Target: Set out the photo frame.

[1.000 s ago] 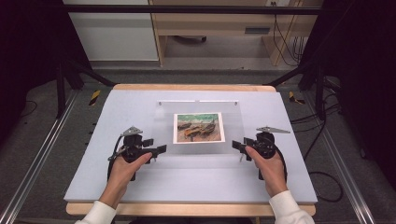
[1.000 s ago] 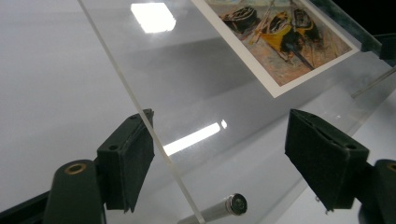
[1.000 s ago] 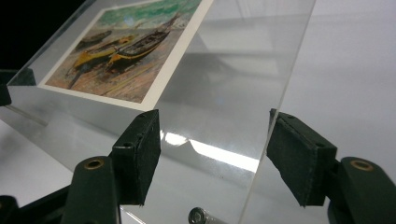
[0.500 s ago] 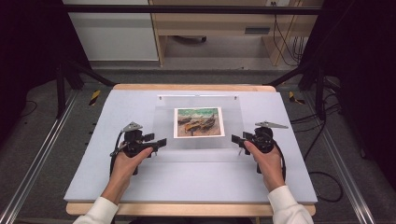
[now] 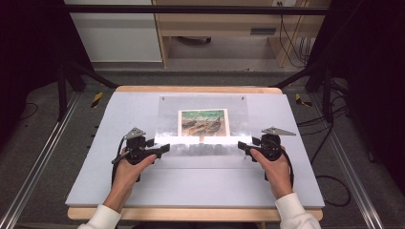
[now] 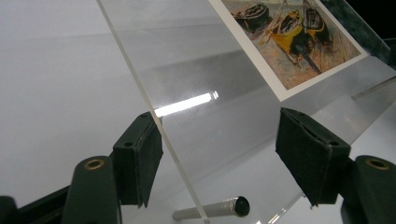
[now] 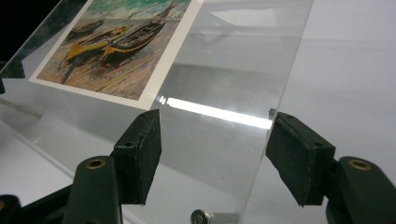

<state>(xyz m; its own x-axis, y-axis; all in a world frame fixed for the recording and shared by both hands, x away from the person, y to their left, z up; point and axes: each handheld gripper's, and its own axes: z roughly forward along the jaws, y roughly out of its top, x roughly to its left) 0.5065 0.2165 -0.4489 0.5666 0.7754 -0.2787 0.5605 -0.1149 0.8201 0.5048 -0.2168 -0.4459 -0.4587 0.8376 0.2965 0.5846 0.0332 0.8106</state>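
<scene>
- The table (image 5: 95,181) had a pale grey top with a wooden rim, and around it lay a dark floor with cables.
- A clear sheet (image 5: 205,143) lay over a boat picture (image 5: 203,122), its near edge tilted up.
- The left gripper (image 5: 160,149) had just been closing; its jaws stood apart, the sheet's edge between them.
- The right gripper (image 5: 244,145) stood open around the other edge.

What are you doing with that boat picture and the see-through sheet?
A person holds a gripper in each hand at the table. The left gripper and right gripper are at either side of a clear plastic sheet tilted over a boat picture. The left jaws have just been closing; neither pair clamps the sheet.
</scene>
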